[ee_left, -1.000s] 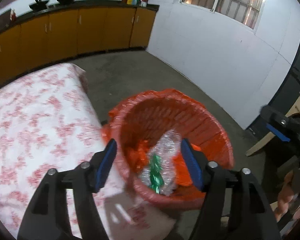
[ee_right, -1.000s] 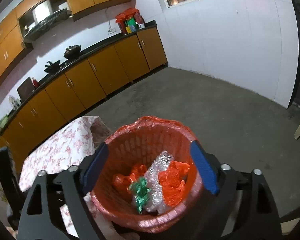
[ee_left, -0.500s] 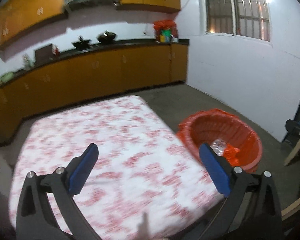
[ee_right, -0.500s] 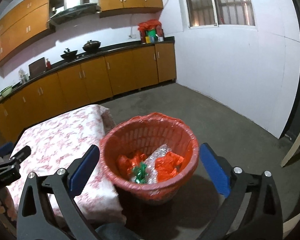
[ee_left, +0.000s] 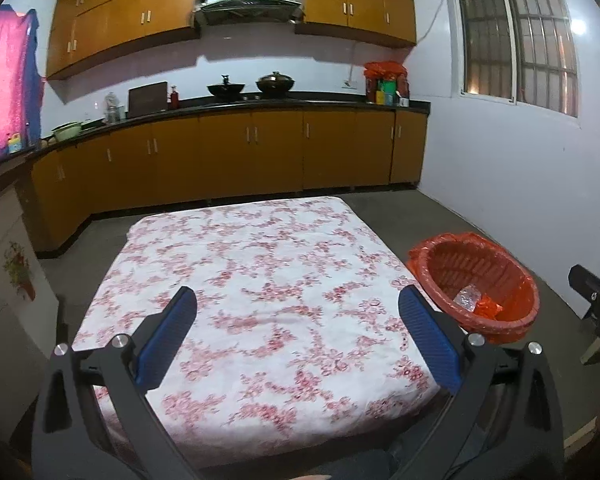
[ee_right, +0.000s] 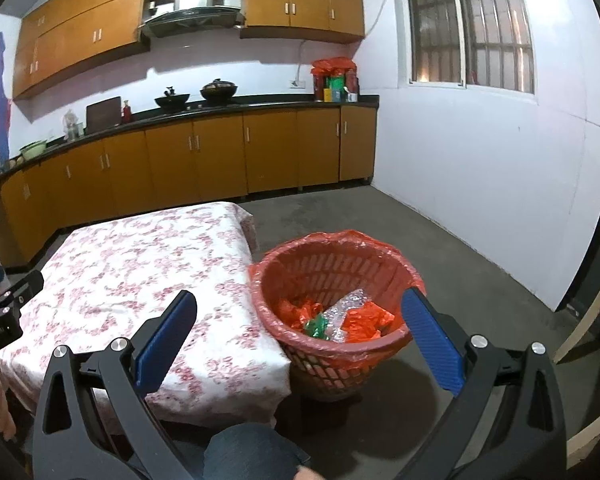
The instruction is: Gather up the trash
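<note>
A red basket [ee_right: 340, 276] lined with a red bag stands on the floor at the table's right side; it also shows in the left wrist view [ee_left: 476, 276]. Inside lie crumpled red, silver and green wrappers [ee_right: 336, 320]. My left gripper [ee_left: 298, 336] is open and empty above the near part of the floral tablecloth [ee_left: 252, 280]. My right gripper [ee_right: 300, 336] is open and empty, held back from the basket, above the table's right edge [ee_right: 236, 280]. Each gripper shows at the edge of the other's view.
Orange kitchen cabinets [ee_left: 228, 160] with a black counter run along the far wall. A white wall [ee_right: 480, 168] with a barred window is on the right. Grey concrete floor [ee_right: 440, 260] lies around the basket. A wooden board [ee_right: 588, 320] leans at the far right.
Both grippers have pulled back and up from over the basket. The left one has swung left and now faces the table. Both stayed open and empty.
</note>
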A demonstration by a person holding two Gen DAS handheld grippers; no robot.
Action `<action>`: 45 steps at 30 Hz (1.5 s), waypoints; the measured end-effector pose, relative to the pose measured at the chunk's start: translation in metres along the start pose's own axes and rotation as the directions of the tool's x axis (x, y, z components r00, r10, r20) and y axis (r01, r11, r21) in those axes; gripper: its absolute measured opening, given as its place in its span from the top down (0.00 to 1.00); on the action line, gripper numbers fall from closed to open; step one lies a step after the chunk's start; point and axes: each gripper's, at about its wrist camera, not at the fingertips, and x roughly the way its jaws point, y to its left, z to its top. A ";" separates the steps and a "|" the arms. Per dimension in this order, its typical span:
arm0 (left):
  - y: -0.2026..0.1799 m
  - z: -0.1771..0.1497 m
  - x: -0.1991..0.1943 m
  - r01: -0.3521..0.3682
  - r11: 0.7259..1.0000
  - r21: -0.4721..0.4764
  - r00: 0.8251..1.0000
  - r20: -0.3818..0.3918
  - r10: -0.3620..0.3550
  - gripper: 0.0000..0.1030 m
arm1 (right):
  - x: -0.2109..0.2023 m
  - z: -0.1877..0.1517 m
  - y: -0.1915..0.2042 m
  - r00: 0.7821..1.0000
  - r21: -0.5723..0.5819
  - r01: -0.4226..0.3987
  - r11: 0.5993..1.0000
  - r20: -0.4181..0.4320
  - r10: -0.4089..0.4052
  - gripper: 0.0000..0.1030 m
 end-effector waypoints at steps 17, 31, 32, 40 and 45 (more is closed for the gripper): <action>0.008 -0.015 -0.036 -0.043 0.999 -0.012 0.999 0.014 0.043 0.04 | -0.025 -0.014 0.034 0.999 -0.063 -0.004 0.998 0.038 0.006 0.02; 0.003 -0.016 -0.041 -0.045 0.999 -0.004 0.998 0.035 0.045 0.04 | -0.029 -0.019 0.032 0.998 -0.041 0.047 0.998 0.034 -0.046 0.02; 0.003 -0.016 -0.041 -0.044 0.999 -0.004 0.998 0.035 0.044 0.04 | -0.028 -0.019 0.032 0.998 -0.039 0.053 0.998 0.031 -0.052 0.02; 0.000 -0.015 -0.041 -0.037 0.999 -0.006 0.999 0.028 0.037 0.04 | -0.026 -0.020 0.025 0.997 -0.023 0.079 0.997 0.017 -0.079 0.02; -0.002 -0.012 -0.043 -0.031 0.999 -0.012 0.999 0.042 0.031 0.04 | -0.028 -0.019 0.025 0.997 -0.022 0.079 0.997 0.024 -0.078 0.02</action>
